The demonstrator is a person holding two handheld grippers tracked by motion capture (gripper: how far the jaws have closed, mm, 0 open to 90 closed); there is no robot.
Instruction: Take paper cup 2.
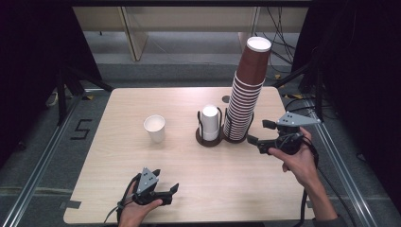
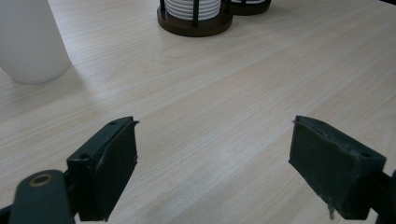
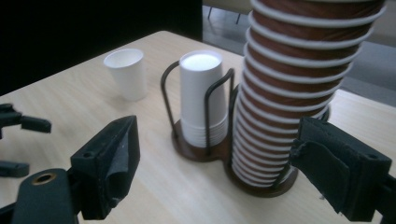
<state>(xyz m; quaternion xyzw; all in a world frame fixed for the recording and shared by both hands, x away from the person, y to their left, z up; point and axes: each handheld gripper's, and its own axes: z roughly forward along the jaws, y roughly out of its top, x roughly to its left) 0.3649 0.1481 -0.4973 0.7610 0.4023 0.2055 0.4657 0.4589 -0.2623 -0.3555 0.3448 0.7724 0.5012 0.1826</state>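
My right hand-held gripper (image 1: 257, 134): jaws apart, empty, beside the tall leaning stack of brown paper cups (image 1: 247, 90) in its wire holder, lined up to grasp | left hand-held gripper (image 1: 168, 190): apart, empty, resting low over the pale wooden bench (image 1: 113, 137) | single white paper cup (image 1: 155, 127) upright, well clear.

Each hand carries a black tool, the left tool (image 1: 166, 193) and the right tool (image 1: 259, 133), topped by a grey three-cornered plate. Flat black jaws are seen, worn at the edges, with small screw holes. Black cables trail off.
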